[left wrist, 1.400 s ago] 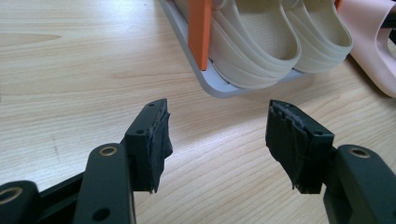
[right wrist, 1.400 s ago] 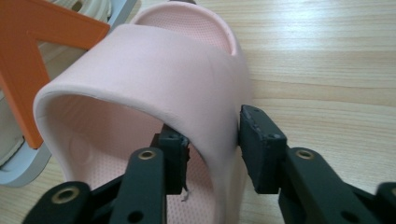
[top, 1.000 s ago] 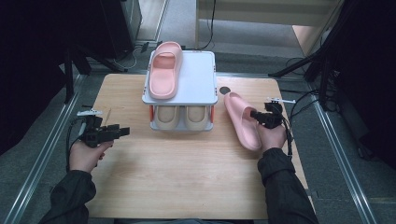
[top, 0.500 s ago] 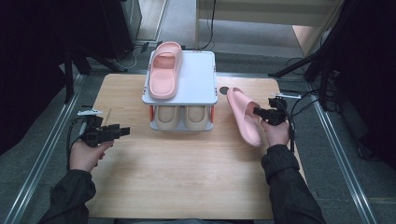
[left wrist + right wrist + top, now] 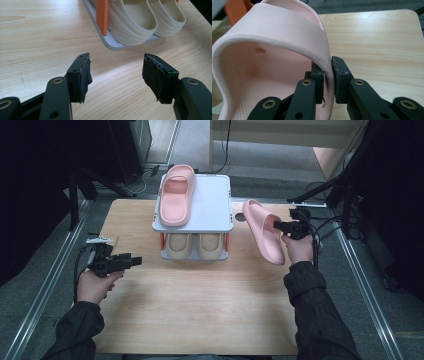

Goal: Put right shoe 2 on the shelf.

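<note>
The right tongs were clamped on a pink slipper — one pad inside the strap and one pad outside it, as the right gripper view showed close up. The slipper hung in the air over the right part of the worktop, tilted on its side, with its toe end pointing away from the person. It was just beside the right edge of a small rack and did not touch it.

The rack stood at the far middle of the worktop. It had a grey top shelf and orange posts. A second pink slipper lay flat on the left part of that top shelf, with bare shelf next to it on the right. Under the shelf, two cream slippers sat side by side on the lower tray. In the left gripper view their rounded ends showed next to an orange post.

The left tongs were spread wide with nothing between the pads — only the wood of the worktop showed in the gap. They were low over the left side of the worktop, pointing toward the rack and well apart from it.
</note>
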`<state>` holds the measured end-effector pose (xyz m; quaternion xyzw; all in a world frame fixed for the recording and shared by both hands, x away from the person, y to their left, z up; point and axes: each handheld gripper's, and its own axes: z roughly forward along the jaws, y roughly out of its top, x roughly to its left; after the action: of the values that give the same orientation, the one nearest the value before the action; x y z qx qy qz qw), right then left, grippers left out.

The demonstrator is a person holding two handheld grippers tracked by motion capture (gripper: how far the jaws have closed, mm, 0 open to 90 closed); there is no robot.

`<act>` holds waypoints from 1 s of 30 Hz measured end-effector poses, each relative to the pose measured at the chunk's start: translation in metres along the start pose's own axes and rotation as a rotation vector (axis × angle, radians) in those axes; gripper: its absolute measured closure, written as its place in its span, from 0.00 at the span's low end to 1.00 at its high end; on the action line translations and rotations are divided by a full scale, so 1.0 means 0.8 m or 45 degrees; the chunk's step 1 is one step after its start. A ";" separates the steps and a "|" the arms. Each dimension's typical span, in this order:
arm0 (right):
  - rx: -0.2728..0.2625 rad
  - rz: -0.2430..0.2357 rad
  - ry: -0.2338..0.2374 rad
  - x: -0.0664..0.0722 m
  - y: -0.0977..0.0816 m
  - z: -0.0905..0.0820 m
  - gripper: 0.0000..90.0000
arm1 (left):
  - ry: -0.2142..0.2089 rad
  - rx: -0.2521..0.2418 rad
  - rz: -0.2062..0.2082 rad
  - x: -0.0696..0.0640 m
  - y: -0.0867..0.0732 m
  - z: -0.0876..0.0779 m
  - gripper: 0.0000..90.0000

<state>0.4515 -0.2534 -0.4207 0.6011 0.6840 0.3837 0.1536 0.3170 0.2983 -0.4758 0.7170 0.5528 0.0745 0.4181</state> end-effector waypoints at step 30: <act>-0.051 0.031 0.001 0.118 0.129 -0.009 0.89 | -0.068 0.028 0.032 -0.015 -0.003 0.010 0.44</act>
<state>0.4981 -0.1687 -0.3189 0.6060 0.6688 0.3996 0.1606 0.3152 0.2842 -0.4781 0.7301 0.5332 0.0545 0.4240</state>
